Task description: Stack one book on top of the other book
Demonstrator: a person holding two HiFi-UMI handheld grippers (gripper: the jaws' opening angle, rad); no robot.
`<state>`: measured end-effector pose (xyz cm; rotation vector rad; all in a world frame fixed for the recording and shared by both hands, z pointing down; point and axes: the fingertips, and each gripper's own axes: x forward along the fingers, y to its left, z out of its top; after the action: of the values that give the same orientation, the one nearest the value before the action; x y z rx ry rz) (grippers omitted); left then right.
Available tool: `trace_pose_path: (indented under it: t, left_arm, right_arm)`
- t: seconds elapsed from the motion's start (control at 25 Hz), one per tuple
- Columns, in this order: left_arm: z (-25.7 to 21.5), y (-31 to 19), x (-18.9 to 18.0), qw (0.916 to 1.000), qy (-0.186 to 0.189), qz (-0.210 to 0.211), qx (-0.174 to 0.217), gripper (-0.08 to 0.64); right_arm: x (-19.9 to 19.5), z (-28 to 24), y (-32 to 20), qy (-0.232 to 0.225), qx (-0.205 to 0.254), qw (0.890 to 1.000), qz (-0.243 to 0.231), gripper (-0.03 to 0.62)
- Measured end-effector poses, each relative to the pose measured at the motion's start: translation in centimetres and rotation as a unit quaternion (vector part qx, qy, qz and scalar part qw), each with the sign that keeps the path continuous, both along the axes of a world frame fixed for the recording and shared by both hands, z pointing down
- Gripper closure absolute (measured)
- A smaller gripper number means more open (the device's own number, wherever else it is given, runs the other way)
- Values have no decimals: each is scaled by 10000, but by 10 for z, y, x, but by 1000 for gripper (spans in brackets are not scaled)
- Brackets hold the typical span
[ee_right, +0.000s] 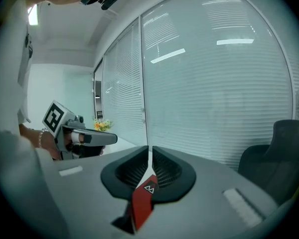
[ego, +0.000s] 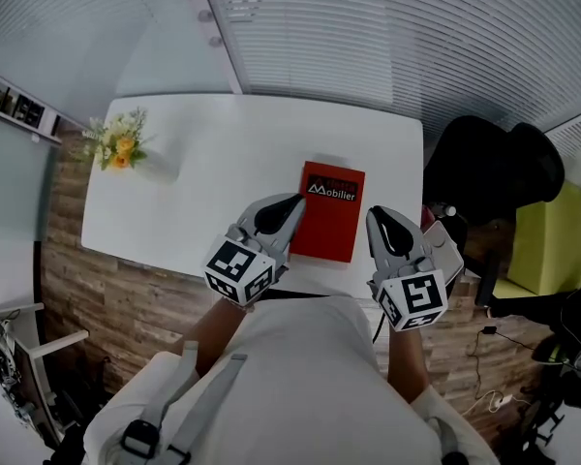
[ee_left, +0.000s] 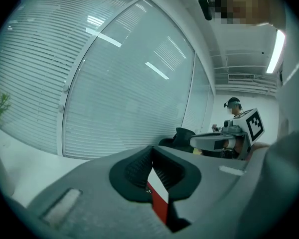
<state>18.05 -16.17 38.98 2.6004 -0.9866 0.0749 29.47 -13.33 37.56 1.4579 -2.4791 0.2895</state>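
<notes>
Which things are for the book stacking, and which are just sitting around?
For the job: red book; left gripper and right gripper, jaws shut, holding nothing.
Just lying about: yellow flowers, black chair.

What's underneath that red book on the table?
Around the red book only the white table shows, plus a thin grey strip past its far edge. Whether that is a second book or shadow, the cover hides.

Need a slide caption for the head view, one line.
Left tool and right tool, both shut and empty, held either side of a red book on a white table.
</notes>
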Motion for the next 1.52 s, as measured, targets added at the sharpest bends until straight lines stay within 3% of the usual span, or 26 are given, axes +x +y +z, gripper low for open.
trace_pose_path:
  t: [0.24, 0.72, 1.52]
  left_arm:
    - [-42, 7, -3, 9990, 120, -6, 430, 554]
    - [-93, 16, -4, 9963, 265, -7, 820, 554]
    - [-95, 17, -6, 9963, 315, -18, 802, 554]
  right_arm:
    - [-8, -42, 8, 3, 364, 9993, -91, 566]
    - [-19, -84, 16, -14, 696, 9974, -164, 569]
    - [-20, -90, 17, -3, 729, 9972, -150, 572]
